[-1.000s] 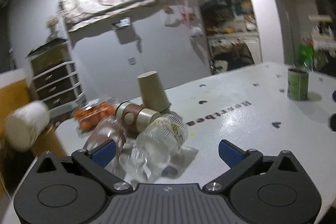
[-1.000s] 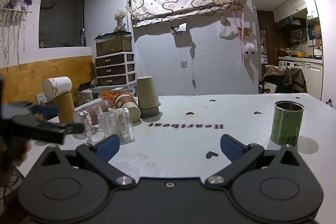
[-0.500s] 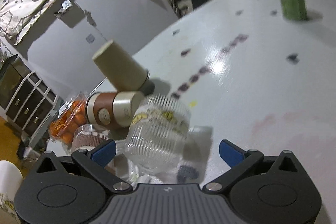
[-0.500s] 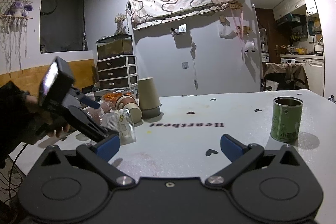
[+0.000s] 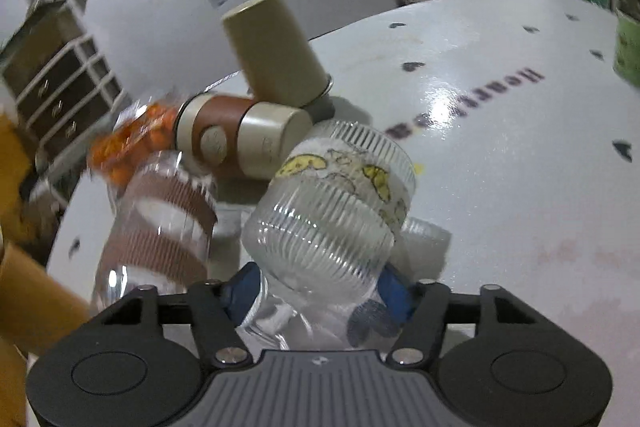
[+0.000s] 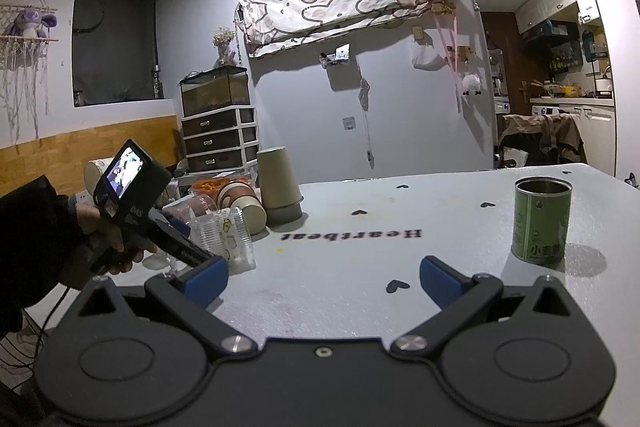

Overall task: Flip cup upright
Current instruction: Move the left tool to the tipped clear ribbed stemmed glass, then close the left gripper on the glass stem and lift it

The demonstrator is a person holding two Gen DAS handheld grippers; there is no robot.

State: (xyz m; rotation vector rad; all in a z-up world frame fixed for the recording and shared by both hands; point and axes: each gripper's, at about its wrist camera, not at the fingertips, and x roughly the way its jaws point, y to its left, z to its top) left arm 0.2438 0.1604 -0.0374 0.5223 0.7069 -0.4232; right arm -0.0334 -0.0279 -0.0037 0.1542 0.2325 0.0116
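A clear ribbed glass cup (image 5: 332, 211) with yellow cartoon prints stands upside down on the white table (image 5: 500, 187). My left gripper (image 5: 316, 291) is shut on the clear ribbed cup, its blue pads against both sides near the table. The same cup shows in the right wrist view (image 6: 224, 239), with the left gripper (image 6: 188, 251) reaching it from the left. My right gripper (image 6: 324, 275) is open and empty, held above the table's near part.
Beside the cup lie a brown ribbed cup inside clear plastic (image 5: 160, 227) and a brown-and-cream cup (image 5: 240, 139). An inverted beige paper cup (image 5: 276, 51) stands behind. A bag of orange fruit (image 5: 128, 143) lies at left. A green tin can (image 6: 542, 221) stands at right.
My left gripper moved in and down onto the clear ribbed cup and closed on it. The right gripper stayed nearly still.
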